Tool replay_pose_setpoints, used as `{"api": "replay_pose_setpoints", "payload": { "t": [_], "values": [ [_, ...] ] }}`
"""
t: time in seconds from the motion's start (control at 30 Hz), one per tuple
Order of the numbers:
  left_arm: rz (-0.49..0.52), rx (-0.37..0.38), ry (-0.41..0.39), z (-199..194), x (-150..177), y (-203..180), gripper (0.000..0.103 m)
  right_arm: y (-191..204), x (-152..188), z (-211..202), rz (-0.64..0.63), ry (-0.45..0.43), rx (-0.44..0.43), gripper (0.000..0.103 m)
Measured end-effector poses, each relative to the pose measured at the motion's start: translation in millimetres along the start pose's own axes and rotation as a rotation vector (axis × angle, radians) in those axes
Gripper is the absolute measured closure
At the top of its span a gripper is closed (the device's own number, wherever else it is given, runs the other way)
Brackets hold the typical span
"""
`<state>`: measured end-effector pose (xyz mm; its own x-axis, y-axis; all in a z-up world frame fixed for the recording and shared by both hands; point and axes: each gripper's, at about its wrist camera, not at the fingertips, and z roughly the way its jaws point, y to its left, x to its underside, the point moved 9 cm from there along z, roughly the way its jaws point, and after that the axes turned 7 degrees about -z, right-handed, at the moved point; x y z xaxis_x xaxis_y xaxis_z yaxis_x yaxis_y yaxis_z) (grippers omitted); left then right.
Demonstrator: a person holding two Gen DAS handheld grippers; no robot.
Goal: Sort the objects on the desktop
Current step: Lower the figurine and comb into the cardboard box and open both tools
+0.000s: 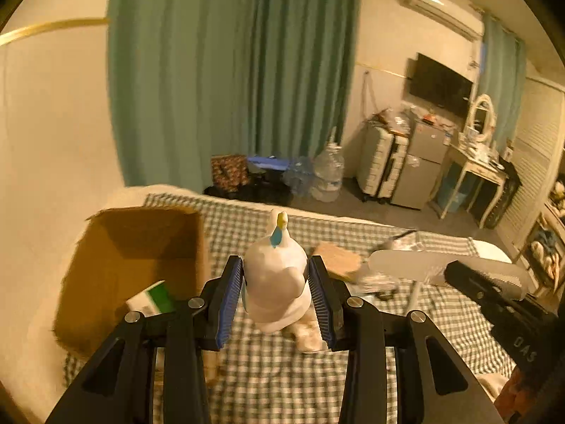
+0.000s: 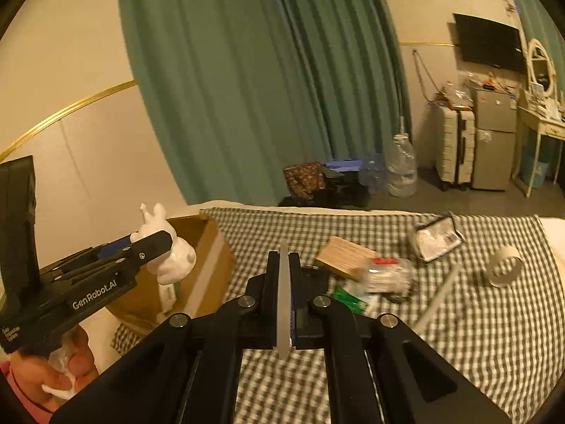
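left hand-held gripper (image 1: 275, 296): clamps white rabbit figurine (image 1: 273, 282)
right hand-held gripper (image 2: 284, 296): pinches thin pale strip (image 2: 283, 300), far end cut off
clutter (image 2: 381, 275): blurred

Both wrist views look forward and downward from close above the checkered bed (image 1: 268, 381), toward the green curtain (image 1: 229, 70) at 12 o'clock. They share the cardboard box (image 2: 208, 247) at 9 o'clock and the suitcase (image 2: 453, 148) at 2 o'clock.

A bed covered by a green-and-white checked cloth (image 2: 459, 304) carried the clutter. On it lay 1 open cardboard box (image 2: 208, 247), a wooden block (image 2: 344, 256), a tape roll (image 2: 505, 265) and a clear pouch (image 2: 436, 239).
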<state>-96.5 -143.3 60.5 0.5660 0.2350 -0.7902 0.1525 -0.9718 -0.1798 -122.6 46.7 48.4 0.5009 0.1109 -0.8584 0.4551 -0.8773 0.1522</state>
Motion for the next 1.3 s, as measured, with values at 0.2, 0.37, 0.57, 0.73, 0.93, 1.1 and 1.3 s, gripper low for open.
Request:
{"api": "replay_pose_setpoints", "payload": {
  "t": [0.2,0.37,0.57,0.73,0.93,1.1,1.3],
  "values": [
    [-0.024,-0.101,0.002,6.7,-7.2,66.8,0.064,62.7,-12.8,41.5,-0.060,0.020,-0.089,0.099],
    [-0.061,-0.151,0.015,19.5,-8.3,115.7,0.064,116.0,-14.7,84.9,-0.112,0.055,-0.161,0.099],
    [-0.107,-0.187,0.047,43.0,3.3,163.3,0.064,163.2,-3.9,140.0,-0.175,0.125,-0.212,0.099],
    [-0.130,-0.185,0.119,70.1,32.9,187.0,0.064,185.1,12.1,183.3,-0.191,0.190,-0.226,0.099],
    [-0.144,-0.184,0.173,87.5,58.4,205.1,0.047,196.6,14.8,215.6,-0.179,0.225,-0.223,0.098],
    [-0.137,-0.251,0.158,79.1,63.4,210.7,0.007,188.9,-7.3,210.3,-0.145,0.153,-0.171,0.034],
    [-0.130,-0.241,0.150,64.2,64.3,193.3,0.005,136.5,-8.0,179.8,-0.081,0.118,-0.096,0.034]
  ]
}}
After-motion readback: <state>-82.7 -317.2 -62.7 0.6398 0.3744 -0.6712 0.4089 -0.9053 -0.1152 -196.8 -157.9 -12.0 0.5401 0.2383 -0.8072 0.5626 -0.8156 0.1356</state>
